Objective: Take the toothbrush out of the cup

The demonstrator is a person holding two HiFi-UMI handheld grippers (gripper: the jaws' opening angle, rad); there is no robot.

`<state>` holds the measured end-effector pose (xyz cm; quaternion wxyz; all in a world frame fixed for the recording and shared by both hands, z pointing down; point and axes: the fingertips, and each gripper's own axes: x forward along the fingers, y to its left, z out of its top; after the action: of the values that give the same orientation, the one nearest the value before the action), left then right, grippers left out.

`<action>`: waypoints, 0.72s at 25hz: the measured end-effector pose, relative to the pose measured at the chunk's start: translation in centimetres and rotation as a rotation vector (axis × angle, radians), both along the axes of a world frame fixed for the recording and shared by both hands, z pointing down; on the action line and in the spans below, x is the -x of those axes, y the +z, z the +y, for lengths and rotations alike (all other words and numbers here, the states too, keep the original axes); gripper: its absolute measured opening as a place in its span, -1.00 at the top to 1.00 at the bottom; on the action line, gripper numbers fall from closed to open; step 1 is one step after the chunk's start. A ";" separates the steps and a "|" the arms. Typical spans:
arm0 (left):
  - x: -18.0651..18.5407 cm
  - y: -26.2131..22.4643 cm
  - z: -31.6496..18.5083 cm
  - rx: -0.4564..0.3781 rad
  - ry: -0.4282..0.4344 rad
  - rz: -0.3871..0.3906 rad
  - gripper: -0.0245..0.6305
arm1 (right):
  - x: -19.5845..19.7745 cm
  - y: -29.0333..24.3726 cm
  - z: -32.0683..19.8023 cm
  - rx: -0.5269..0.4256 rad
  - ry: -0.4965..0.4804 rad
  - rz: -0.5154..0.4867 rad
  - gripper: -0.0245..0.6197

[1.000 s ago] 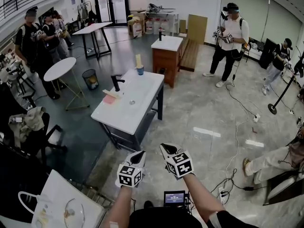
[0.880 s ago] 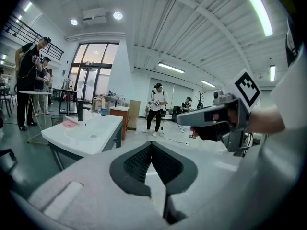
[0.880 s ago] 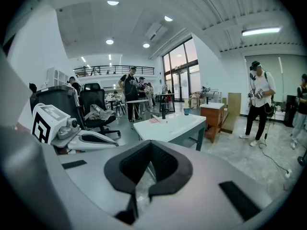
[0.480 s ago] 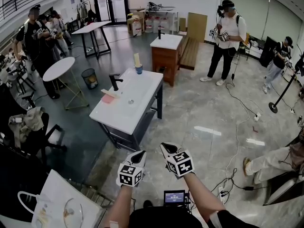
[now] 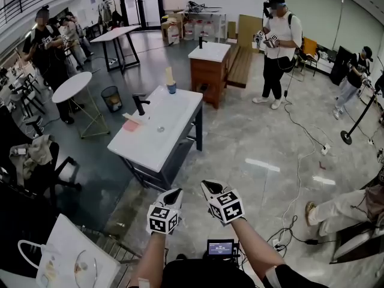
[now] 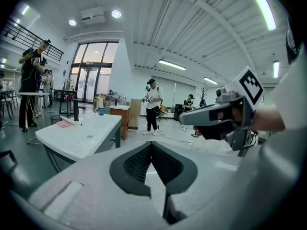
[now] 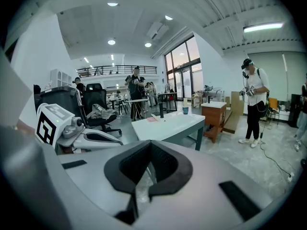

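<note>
1. The sink table, a white washbasin top on a dark frame, stands on the hall floor well ahead of the person, with other people working well apart from it.
2. The left gripper and right gripper are held side by side low in the head view, far short of the table's near edge. Both claws are fully closed, pad against pad, with nothing between them.
3. A black faucet rises at the table's left edge, and a pink cloth lies just beside it along the same edge.
4. The blue cup stands at the table's far edge, near the far left corner.
5. A pale upright item pokes out of the cup, presumably the toothbrush. It is too small to identify for certain.
6. Risks, as a judgement:
   - Both claws are closed, so arriving that way would knock the brush or cup instead of gripping.
   - The cup sits close to a corner and looks light. A sideways pull on the brush could tip it or drag it over the edge, unless the other claw steadies it.
   - Closing on the cup's rim instead of the handle would lift both together.
7. No brand or label can be read. The cubes on the grippers show only black-and-white square patterns, and the text on the small screen at the person's waist is illegible.
</note>
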<state>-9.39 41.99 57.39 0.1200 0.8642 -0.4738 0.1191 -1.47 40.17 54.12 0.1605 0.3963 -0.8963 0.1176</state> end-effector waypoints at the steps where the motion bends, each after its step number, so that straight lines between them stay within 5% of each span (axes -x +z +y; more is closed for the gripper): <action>1: -0.4 0.0 -0.3 -0.002 -0.002 0.001 0.90 | -0.4 0.1 -0.3 -0.001 -0.001 0.000 0.90; 18: -2.0 2.2 -9.4 0.010 0.016 -0.003 0.90 | -2.6 2.3 -9.1 0.031 0.034 -0.001 0.90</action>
<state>-7.35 32.57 59.57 0.1228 0.8671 -0.4666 0.1239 1.15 31.06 56.42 0.1639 0.4088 -0.8877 0.1342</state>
